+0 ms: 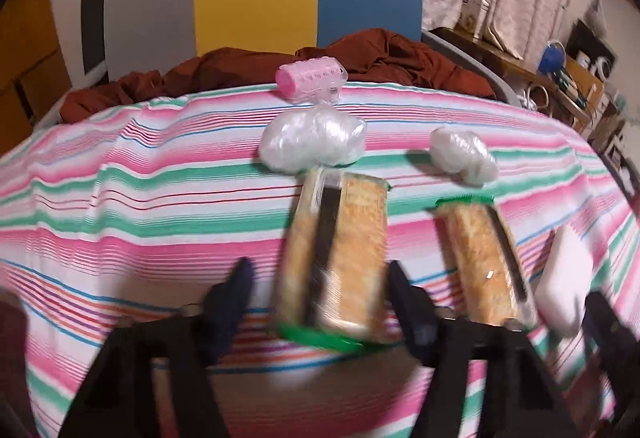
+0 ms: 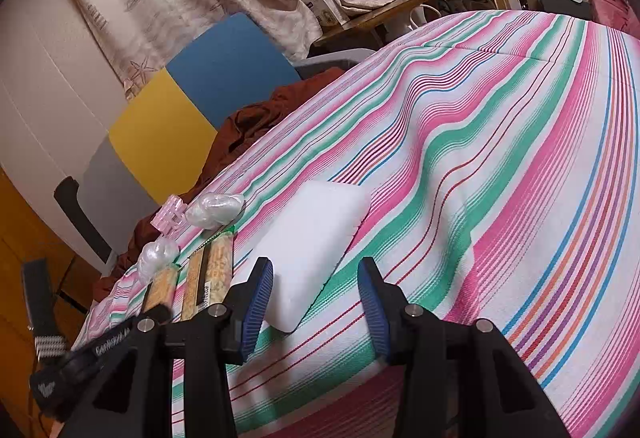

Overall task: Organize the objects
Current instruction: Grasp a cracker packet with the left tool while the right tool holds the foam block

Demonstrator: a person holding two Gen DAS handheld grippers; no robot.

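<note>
Left gripper (image 1: 320, 298) straddles a jar (image 1: 336, 258), pads apart from it; its long axis points toward the bed's (image 1: 120, 198) far edge. Right gripper (image 2: 316, 302) gapes empty.

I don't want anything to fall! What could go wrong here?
The left tongs straddle a snack pack; the second pack lies right beside one finger and could get knocked. The pack's far end reaches a wrapped bundle, which might be shoved toward the pink roller at the far edge of the striped cloth, and that could roll off.

Pink-green striped cloth (image 1: 140, 178); white block (image 2: 316, 238).
</note>
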